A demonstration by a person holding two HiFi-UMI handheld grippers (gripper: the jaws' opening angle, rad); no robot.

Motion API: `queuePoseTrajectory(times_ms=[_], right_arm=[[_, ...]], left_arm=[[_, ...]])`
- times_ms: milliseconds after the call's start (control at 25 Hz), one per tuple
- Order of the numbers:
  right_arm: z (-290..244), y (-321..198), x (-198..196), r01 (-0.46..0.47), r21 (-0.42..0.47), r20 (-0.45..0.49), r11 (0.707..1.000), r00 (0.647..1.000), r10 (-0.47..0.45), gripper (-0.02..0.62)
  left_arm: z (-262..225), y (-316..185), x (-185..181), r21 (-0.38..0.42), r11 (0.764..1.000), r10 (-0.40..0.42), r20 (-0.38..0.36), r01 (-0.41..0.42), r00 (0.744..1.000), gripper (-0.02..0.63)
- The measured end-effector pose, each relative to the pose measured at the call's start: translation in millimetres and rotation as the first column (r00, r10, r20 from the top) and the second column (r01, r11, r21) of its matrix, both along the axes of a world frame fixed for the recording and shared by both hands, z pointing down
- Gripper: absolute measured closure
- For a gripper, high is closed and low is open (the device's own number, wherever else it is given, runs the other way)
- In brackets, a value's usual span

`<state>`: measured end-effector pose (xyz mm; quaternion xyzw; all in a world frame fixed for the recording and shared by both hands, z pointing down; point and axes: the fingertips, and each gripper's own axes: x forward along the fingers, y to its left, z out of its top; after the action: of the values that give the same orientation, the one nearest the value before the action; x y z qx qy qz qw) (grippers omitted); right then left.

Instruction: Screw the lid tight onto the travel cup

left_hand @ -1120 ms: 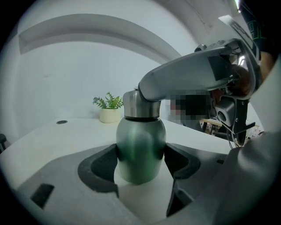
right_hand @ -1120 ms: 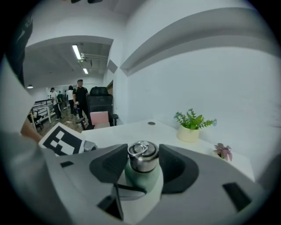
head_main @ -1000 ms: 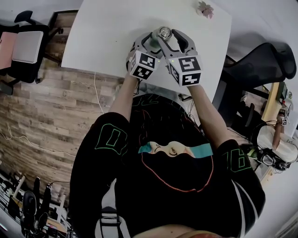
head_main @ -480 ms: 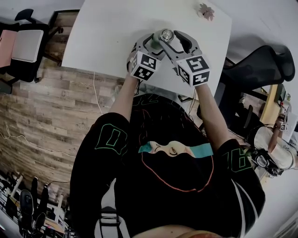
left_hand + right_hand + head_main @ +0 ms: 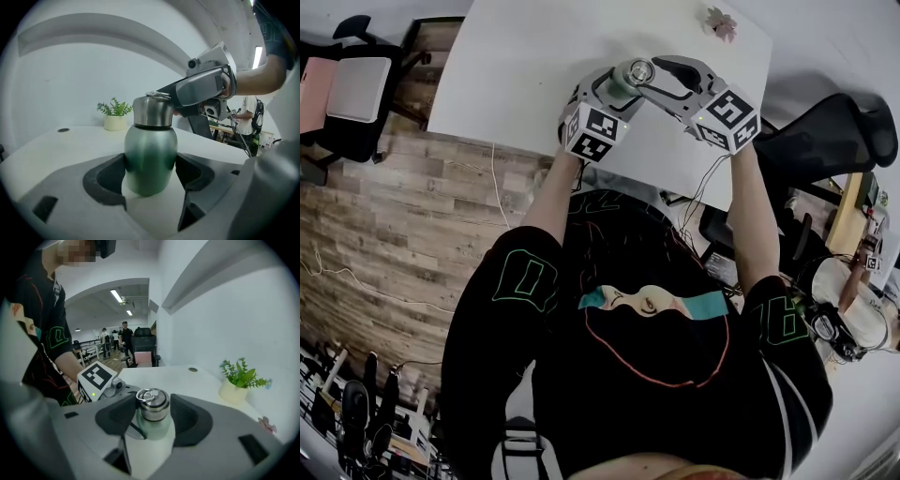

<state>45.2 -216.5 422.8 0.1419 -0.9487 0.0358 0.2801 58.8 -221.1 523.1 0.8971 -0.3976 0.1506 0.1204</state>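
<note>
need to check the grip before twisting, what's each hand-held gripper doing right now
Left hand-held gripper: closed on the travel cup.
Right hand-held gripper: jaws closing on the lid.

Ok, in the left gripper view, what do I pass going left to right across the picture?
dark grommet in the tabletop → potted plant → travel cup → person in a white shirt, far in the background

A white table (image 5: 516, 75) stands on wood-plank floor (image 5: 384, 234), a black office chair (image 5: 834, 131) beside it.
</note>
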Motion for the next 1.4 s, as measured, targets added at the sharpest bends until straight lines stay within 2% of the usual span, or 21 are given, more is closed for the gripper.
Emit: queuePoseTrajectory(times_ms=[120,240,400,600,680,800,1040,1160,1240,1400], right_arm=[[1.1,0.3,-7.7,0.075,-0.023,-0.016,0.997,0.997,-0.076,0.358],[0.0,-0.1,-9.3,0.092,-0.025,-0.022,0.995,0.995,-0.093,0.359],[0.4,-0.4,-8.6,0.026,-0.019,-0.02,0.999,0.999,-0.026,0.362],[1.5,-0.4,-7.2,-0.11,0.013,-0.018,0.994,0.994,0.11,0.362],[2.4,-1.2,-5.8,-0.191,0.015,0.001,0.981,0.982,0.191,0.362],[3.0,-1.6,-4.7,-0.319,0.019,0.022,0.947,0.947,0.319,0.362],[4.6,-2.3,-3.5,-0.532,0.025,0.011,0.846,0.847,0.532,0.362],[5.1,-2.9,-3.2,-0.6,0.04,0.005,0.799,0.799,0.601,0.362],[4.7,-2.9,-4.6,-0.61,0.039,0.008,0.791,0.792,0.61,0.36],[4.8,-1.7,-2.6,-0.568,0.023,0.017,0.823,0.823,0.567,0.357]], left_arm=[[0.7,0.6,-1.7,-0.002,1.0,0.006,-0.001,-0.006,1.0,0.261],[0.0,0.5,-1.2,-0.006,1.0,0.007,-0.001,-0.007,1.0,0.262],[0.5,0.4,-2.0,-0.002,1.0,0.012,0.01,-0.012,1.0,0.261],[1.4,0.5,-1.6,-0.002,1.0,0.008,0.016,-0.008,1.0,0.261],[2.4,0.5,-1.5,-0.002,1.0,0.007,0.018,-0.007,1.0,0.261],[2.7,0.8,-2.0,-0.002,1.0,0.007,0.018,-0.007,1.0,0.262],[3.0,0.6,-3.2,0.001,1.0,0.003,0.024,-0.003,1.0,0.261],[3.3,0.0,-2.9,-0.001,1.0,0.003,0.023,-0.003,1.0,0.261],[3.1,-0.1,-3.7,-0.003,1.0,0.002,0.019,-0.002,1.0,0.262],[2.7,0.8,-2.3,-0.004,1.0,0.002,0.019,-0.002,1.0,0.262]])
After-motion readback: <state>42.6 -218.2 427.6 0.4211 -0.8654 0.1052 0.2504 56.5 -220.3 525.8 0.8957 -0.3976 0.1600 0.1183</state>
